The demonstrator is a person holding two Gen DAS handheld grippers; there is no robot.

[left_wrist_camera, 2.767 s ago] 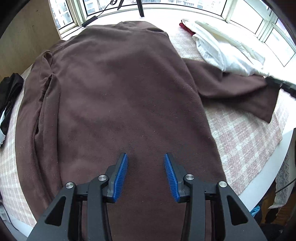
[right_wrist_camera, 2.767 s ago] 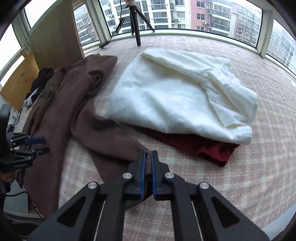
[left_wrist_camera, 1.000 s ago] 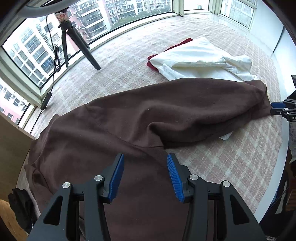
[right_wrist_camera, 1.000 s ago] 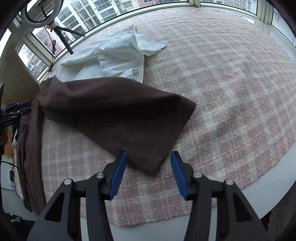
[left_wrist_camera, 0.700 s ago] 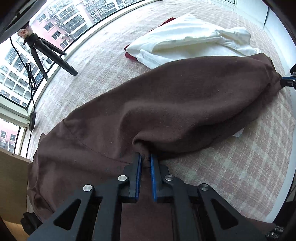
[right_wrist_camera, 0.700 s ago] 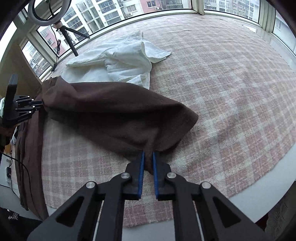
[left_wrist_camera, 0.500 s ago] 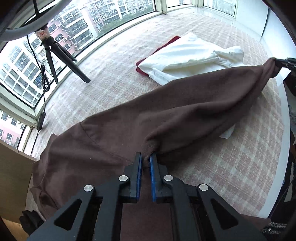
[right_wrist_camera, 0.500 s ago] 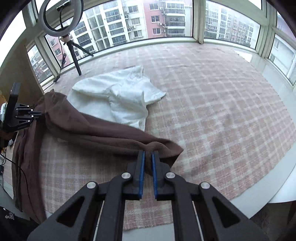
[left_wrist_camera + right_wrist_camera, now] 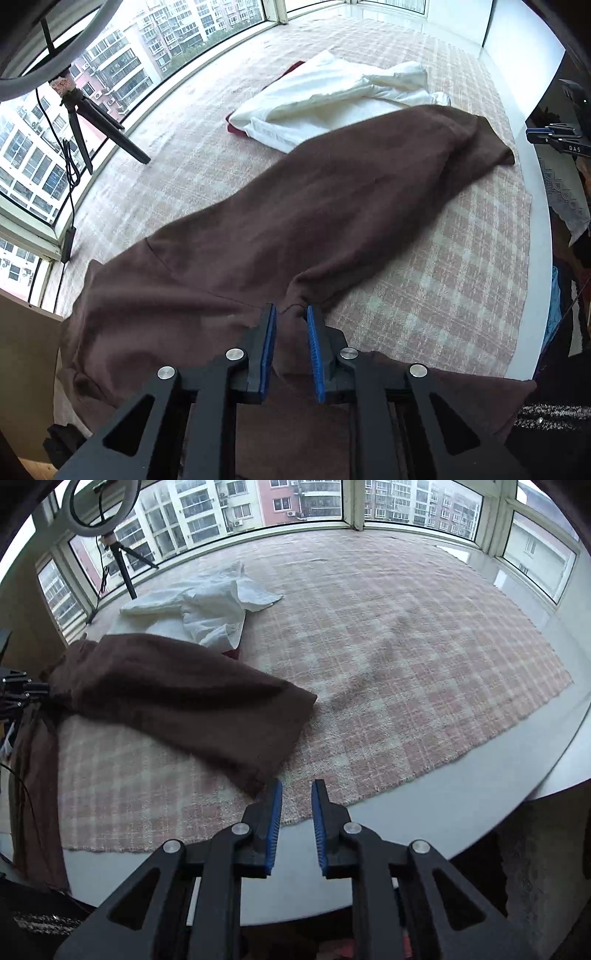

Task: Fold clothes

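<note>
Sleeve of dark brown fleece garment (image 9: 332, 206) lies flat on pink plaid blanket (image 9: 406, 664); left gripper (image 9: 291, 332) and right gripper (image 9: 296, 805) both gape apart, gripping nothing.

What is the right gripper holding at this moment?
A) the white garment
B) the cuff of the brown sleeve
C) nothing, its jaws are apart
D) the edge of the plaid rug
C: the right gripper has its jaws apart with only rug and ledge showing between them, and the brown sleeve lies flat on the plaid rug just ahead of it.
</note>
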